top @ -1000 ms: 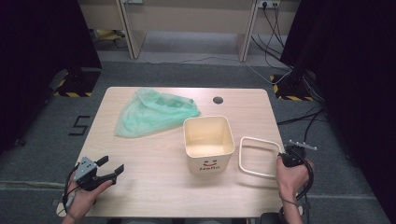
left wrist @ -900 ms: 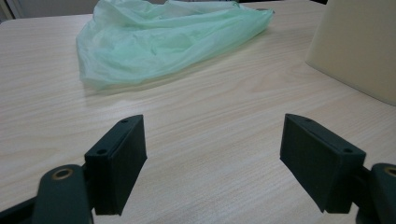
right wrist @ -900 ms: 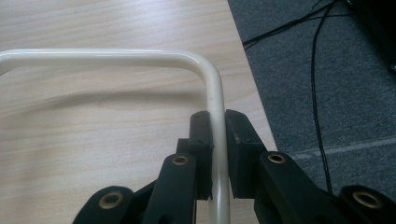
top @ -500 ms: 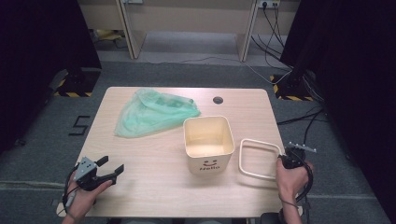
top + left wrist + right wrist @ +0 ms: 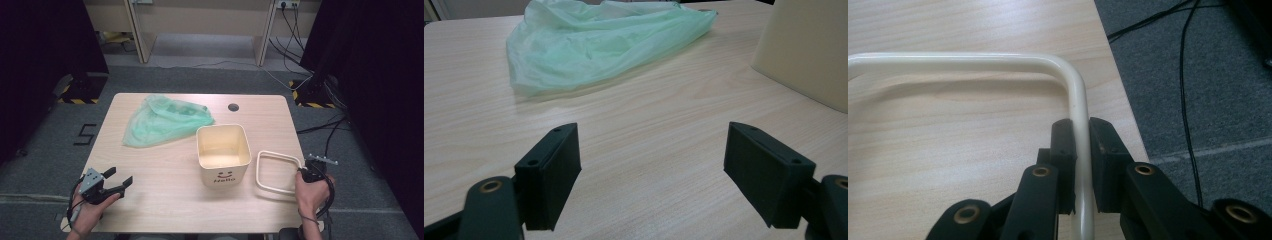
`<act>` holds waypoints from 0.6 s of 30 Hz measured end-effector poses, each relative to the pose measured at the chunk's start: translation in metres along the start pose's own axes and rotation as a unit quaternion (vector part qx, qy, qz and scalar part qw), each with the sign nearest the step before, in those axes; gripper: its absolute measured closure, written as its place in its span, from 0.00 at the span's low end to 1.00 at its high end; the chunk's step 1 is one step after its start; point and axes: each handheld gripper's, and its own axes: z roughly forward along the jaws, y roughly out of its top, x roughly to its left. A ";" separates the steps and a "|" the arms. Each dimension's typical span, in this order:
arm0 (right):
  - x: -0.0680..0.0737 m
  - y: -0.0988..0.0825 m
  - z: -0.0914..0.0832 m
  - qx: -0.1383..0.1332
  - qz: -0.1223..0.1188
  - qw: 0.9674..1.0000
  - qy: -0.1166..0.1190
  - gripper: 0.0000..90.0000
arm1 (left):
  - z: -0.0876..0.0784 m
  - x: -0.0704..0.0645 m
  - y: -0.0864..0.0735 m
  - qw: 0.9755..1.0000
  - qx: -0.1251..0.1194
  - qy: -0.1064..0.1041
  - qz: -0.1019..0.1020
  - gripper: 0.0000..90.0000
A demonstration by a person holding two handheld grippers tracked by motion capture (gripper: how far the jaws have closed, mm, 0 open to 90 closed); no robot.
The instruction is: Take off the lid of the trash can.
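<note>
The table (image 5: 165,175) held everything. Well ahead of the left claw (image 5: 119,181), whose jaws stood wide apart and released over bare wood, lay the crumpled green bag (image 5: 165,120). The cream bin (image 5: 223,152) stood empty, ahead and to that claw's right, just left of the right claw (image 5: 1080,150). That claw was clenched on the near side of the cream rim frame (image 5: 1075,100), which lay flat by the table's edge. I judged the step to be the frame's pickup; the bag probably needed lining into the bin before the frame pressed down over it.
</note>
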 end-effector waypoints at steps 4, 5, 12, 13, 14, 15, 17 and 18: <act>0.000 -0.001 0.001 0.002 -0.001 1.000 -0.002 0.91 | 0.000 0.000 0.000 1.000 0.000 0.000 0.000 0.24; 0.000 -0.002 0.002 0.003 0.000 1.000 -0.001 0.91 | 0.000 0.000 0.000 1.000 0.000 0.000 0.000 0.24; -0.001 -0.004 0.004 0.007 -0.001 1.000 -0.003 0.91 | 0.000 0.000 0.000 1.000 0.000 0.000 0.000 0.24; -0.002 -0.005 0.005 0.006 -0.001 1.000 -0.003 0.91 | 0.000 0.000 0.000 1.000 0.000 0.000 0.000 0.24; -0.002 -0.005 0.005 0.007 0.001 1.000 -0.002 0.91 | 0.000 0.000 0.000 1.000 0.000 0.000 0.000 0.24; -0.002 -0.005 0.005 0.006 -0.001 1.000 -0.003 0.91 | 0.000 0.000 0.000 1.000 0.000 0.000 0.000 0.24; -0.002 -0.005 0.005 0.008 0.000 1.000 -0.004 0.91 | 0.000 0.000 0.000 1.000 0.000 0.000 0.000 0.24; -0.002 -0.005 0.005 0.007 -0.001 1.000 -0.003 0.91 | 0.000 0.000 0.000 1.000 0.000 0.000 0.000 0.24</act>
